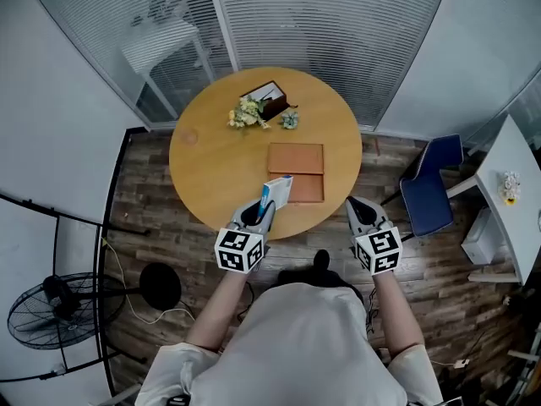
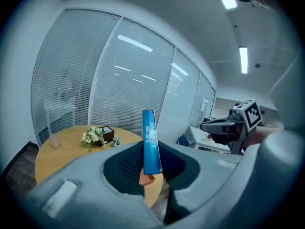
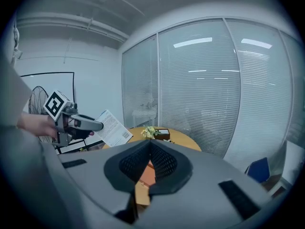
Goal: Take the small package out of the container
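I logged the container on the table, toward its front; flowers at its far side; fan left of the table, chair right; small package over its front edge.

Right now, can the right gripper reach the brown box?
Probably yes: the right gripper is empty, jaws shut, just beside the table, and nothing lies between it and the box.

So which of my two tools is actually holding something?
The left tool: its jaws are clamped on the small blue package, which stands upright between them. The right tool has its jaws together with nothing between them.
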A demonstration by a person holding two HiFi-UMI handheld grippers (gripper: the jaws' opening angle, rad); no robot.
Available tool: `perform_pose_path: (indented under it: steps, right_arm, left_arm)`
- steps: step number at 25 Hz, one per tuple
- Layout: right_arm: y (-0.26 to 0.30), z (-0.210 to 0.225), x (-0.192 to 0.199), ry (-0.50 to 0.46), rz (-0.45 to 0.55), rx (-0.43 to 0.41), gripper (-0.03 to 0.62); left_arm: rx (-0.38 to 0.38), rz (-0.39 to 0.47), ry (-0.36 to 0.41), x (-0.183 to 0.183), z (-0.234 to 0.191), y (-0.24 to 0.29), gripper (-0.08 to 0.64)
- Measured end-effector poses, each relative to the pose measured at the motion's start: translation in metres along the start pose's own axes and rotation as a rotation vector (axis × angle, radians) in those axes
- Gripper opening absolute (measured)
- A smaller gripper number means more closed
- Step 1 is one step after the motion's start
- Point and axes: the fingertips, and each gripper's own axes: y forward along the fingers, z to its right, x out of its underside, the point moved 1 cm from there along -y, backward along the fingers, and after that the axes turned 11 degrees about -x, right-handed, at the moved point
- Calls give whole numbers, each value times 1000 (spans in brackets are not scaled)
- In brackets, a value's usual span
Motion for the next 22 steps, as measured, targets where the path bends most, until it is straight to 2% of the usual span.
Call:
perform_pose_path:
  steps: [6,12,16,22]
  right_arm:
    - [-28,-6,-4,-45,20,-52,2]
    - [-58,2,-15,-54,62,-101,2]
    - [-74,5,-27,-75,112,-119,2]
    - [-83,14,-24,-63,117,-126,2]
  left_arm:
    - [-30,55,4,-13,21,-30,78]
    - [-93,106,-10,-24,44,-55,78]
    - [-118,129,-20,-28,56,-63,78]
    - [-139,137,-40,-25,68,-65,78]
